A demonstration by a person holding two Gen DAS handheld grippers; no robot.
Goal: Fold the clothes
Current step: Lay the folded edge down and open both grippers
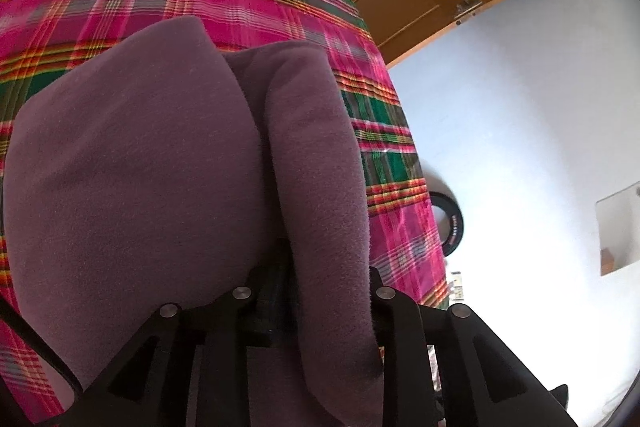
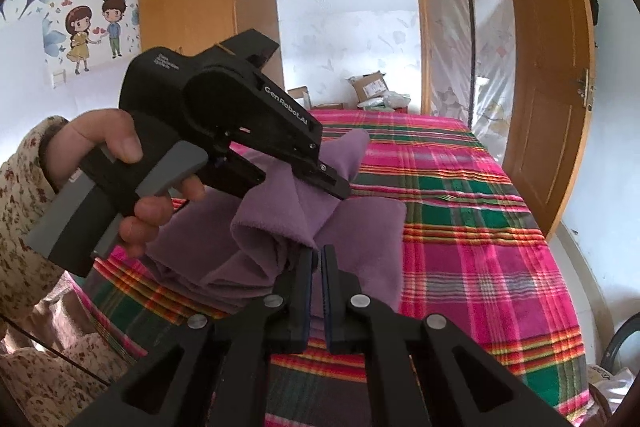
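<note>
Over the plaid bed (image 2: 460, 211), soft light purple fleece cloth (image 2: 280, 227) bunched and limp, best taken at a folded edge; right hand-held gripper (image 2: 318, 259) pinched shut on it, left hand-held gripper (image 2: 334, 183) partly open around a fold.
</note>
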